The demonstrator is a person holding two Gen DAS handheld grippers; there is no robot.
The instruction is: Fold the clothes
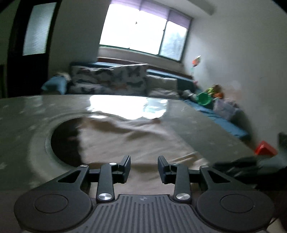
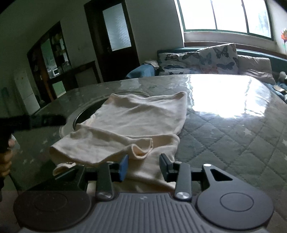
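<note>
We see the quilted grey surface (image 2: 224, 136) filling most of both views. On it lies the cream garment (image 2: 129, 123), partly folded and draped over a dark round recess (image 1: 66, 141). Right gripper (image 2: 144, 165): fingers spread, garment's near edge below them, not pinched. Left gripper (image 1: 144, 169): fingers spread over the cloth, holding nothing.

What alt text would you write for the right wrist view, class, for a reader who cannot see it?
A cream garment, partly folded, lies on a quilted grey table, its near edge between the open fingers of the right tool. Behind stand a butterfly-print sofa and a bright window.
</note>
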